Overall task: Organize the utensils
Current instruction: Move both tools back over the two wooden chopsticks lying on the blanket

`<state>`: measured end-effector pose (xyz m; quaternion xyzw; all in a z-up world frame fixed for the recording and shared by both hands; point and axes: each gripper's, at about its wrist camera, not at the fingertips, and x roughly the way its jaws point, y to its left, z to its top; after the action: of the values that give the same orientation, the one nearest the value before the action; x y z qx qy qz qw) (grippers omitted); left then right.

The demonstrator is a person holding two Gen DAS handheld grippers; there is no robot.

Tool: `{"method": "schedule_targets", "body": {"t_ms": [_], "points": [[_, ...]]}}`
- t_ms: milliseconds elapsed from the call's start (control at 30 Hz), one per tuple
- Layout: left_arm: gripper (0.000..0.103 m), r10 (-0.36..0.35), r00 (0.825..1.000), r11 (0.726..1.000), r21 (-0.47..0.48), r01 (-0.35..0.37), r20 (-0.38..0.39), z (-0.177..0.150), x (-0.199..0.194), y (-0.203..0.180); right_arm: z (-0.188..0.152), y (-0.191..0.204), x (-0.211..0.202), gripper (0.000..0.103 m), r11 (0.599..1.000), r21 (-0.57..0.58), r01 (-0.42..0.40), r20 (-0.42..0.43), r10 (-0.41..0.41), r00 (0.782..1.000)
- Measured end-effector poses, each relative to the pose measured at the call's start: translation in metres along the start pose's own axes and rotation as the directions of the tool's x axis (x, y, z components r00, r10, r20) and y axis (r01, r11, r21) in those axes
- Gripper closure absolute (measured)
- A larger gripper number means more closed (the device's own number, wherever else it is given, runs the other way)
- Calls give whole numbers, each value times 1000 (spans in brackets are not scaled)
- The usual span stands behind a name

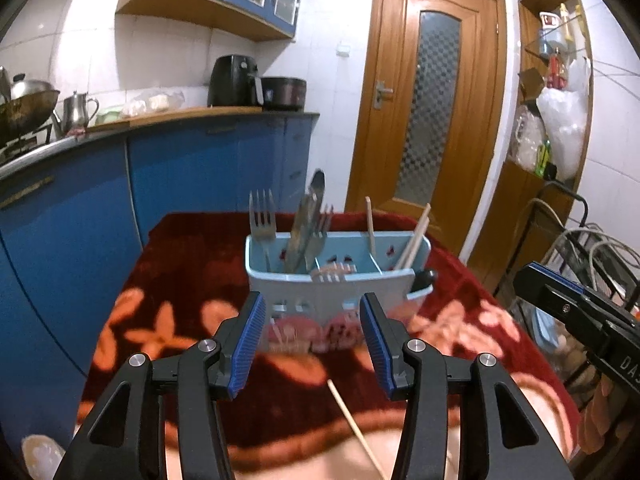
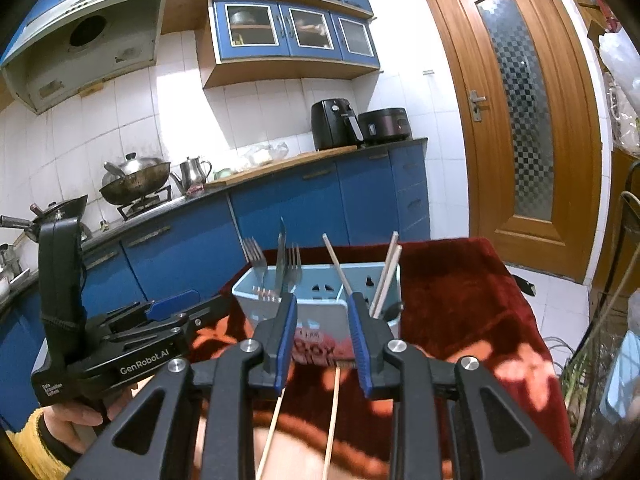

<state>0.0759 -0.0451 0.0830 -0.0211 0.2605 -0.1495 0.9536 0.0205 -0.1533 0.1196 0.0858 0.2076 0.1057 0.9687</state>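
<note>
We find both cameras mounted just behind their fingers, looking forward and slightly downward across the covered surface (image 1: pixel 192 248) toward the blue utensil caddy (image 1: pixel 336 276), at close range. The right view sits right of the left gripper (image 2: pixel 168 312). Both views share the caddy, blue cabinets (image 2: pixel 312 200) and wooden door (image 1: pixel 424 92).

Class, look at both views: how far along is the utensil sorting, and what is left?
Done: forks and chopsticks stand in the blue holder. In hand: nothing; the left tool and right tool are open and empty. Left: two loose chopsticks lie on the red cloth.
</note>
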Motion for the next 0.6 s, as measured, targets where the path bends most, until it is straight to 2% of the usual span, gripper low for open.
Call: {"method": "schedule_targets", "body": {"t_ms": [267, 600], "points": [[52, 3, 996, 1000, 15, -2, -89, -24, -6, -7, -22, -2, -19, 70, 999, 39, 19, -53, -17, 998], [51, 12, 979, 1000, 16, -9, -203, -51, 2, -17, -47, -14, -30, 69, 996, 88, 22, -104, -13, 994]]}}
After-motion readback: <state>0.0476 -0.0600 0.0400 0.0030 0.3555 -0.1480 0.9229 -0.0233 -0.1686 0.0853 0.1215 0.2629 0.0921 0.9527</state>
